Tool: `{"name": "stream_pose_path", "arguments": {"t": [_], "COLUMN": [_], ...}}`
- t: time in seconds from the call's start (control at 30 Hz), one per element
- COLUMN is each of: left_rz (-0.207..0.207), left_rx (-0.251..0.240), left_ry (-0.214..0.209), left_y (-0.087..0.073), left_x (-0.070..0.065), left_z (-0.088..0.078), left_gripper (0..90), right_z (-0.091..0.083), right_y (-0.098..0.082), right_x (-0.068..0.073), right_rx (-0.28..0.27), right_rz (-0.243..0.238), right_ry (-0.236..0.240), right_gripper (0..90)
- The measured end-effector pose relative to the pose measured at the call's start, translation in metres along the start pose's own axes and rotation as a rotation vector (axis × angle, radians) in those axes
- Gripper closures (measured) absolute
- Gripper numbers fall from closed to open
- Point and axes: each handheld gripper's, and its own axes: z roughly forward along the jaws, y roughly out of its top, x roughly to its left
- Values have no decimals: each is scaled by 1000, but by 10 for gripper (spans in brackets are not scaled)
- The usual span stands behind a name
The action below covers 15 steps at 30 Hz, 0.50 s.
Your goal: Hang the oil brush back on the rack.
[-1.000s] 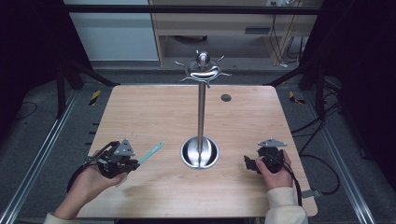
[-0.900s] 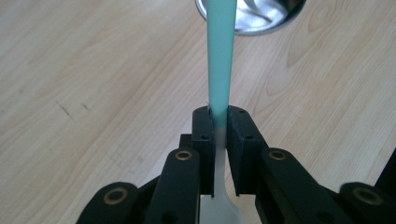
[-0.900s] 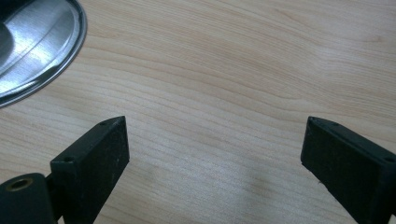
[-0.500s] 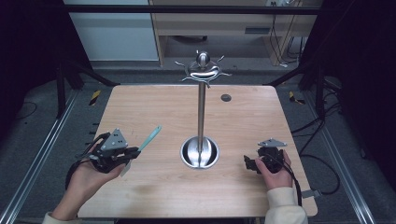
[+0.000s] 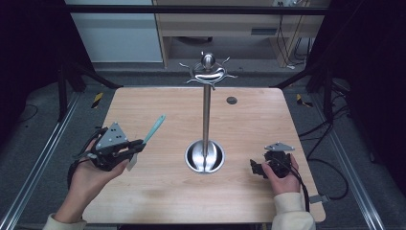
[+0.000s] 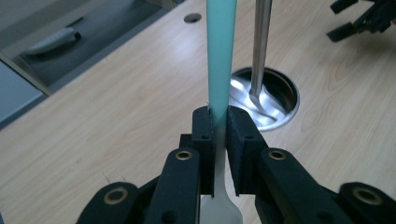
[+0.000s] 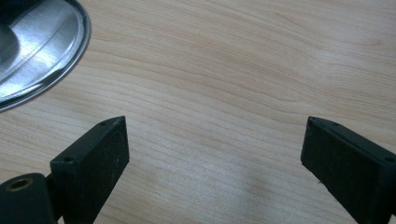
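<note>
High view: metal stand (image 5: 206, 115) rises mid-table (image 5: 163, 201), round base at its foot, hooked crown at top. Left gripper (image 5: 135, 146), left of the stand's base and raised off the wood, grips a teal-handled utensil (image 5: 153, 130); handle slants up toward the stand's crown. Right gripper (image 5: 254, 167) sits low, right of the base.

Left gripper view: jaws clamped on the utensil (image 6: 220, 70) where teal meets the pale end; stand's pole (image 6: 260, 42) just beyond, to the right.

Right gripper view: jaws spread wide over bare wood, nothing between; base rim (image 7: 56, 70) at upper left.

Judgement: carry step, likely hanging the utensil on the stand. Next calls for lifting to a crown hook and aligning the handle's end.
</note>
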Motion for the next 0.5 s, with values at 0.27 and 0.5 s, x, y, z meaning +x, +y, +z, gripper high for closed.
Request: {"name": "stream_pose_path", "arguments": {"t": [0.27, 0.5], "left_rz": [16, 25], "left_rx": [-42, -75], "left_ry": [24, 27], "left_y": [16, 34], "left_x": [2, -1], "left_z": [-7, -15], "left_gripper": [819, 819], "right_z": [0, 0], "right_y": [0, 0], "right_x": [0, 0], "right_rx": [-3, -2], "right_rz": [2, -2], "right_ry": [1, -1], "right_gripper": [83, 84]}}
